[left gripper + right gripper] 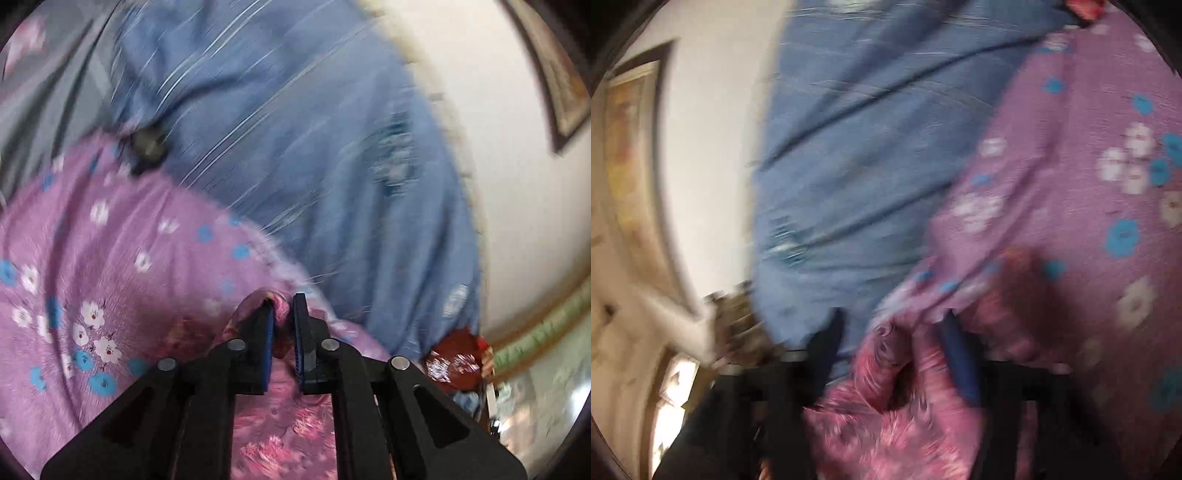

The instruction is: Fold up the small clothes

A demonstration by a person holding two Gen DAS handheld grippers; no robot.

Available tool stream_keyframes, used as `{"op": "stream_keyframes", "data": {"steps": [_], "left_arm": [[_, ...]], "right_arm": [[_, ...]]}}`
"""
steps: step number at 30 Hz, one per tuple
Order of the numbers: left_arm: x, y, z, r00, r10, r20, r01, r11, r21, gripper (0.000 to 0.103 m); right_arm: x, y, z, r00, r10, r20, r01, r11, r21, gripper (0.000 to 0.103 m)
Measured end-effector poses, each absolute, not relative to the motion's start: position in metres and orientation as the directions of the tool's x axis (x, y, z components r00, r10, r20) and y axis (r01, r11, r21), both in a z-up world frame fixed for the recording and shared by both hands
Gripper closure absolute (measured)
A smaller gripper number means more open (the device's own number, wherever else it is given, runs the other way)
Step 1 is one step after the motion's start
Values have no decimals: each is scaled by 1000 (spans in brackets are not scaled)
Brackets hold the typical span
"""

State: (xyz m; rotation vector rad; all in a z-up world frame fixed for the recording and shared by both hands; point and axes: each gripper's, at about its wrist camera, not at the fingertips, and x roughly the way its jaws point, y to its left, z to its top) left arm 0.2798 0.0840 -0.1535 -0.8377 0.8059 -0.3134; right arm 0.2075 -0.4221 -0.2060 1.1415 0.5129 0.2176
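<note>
Folding the pink garment (284, 443) beside the purple sheet (110, 240).
Left gripper (283, 325) is pinching it; right gripper (890, 354) is gaping, needing regrasp.

Both fisheye views are evenly lit by soft light without hard shadows, and their edges bend into dark rounded corners. Motion blur streaks the blue bedcover (295, 122) across the upper left-wrist frame. The right-wrist view is blurrier overall, with a bright window (670, 402) glaring at lower left.
</note>
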Motion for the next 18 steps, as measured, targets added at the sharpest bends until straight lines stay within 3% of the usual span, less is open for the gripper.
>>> {"op": "stream_keyframes", "data": {"steps": [2,4,6,7,9,11,12,14,18], "left_arm": [[289,85,-185,658,-521,-544,-98,657,-748,90],[283,89,-197,686,-505,-525,-89,657,-749,80],[277,91,-189,724,-431,-539,-99,708,-700,60],[275,91,-180,749,-393,-533,-90,736,-671,57],[268,91,-161,800,-319,-507,-64,796,-601,33],[264,87,-153,829,-227,-511,-79,858,-508,23],[263,86,-154,827,-215,-520,-83,868,-490,23],[265,79,-164,779,-303,-549,-36,852,-522,23],[265,43,-184,653,-425,-627,66,857,-512,23]], "right_arm": [[209,-424,-205,868,403,-289,93,440,893,40],[206,-419,-192,874,370,-315,76,536,841,40],[206,-406,-180,861,337,-381,89,637,765,40],[209,-400,-178,851,326,-413,98,673,733,40],[216,-388,-175,831,299,-469,112,736,668,40],[224,-380,-169,815,261,-517,125,792,597,40],[229,-376,-166,809,229,-541,137,822,553,40],[233,-379,-159,799,152,-581,180,863,473,41],[231,-403,-161,785,102,-612,255,846,468,43]]}}
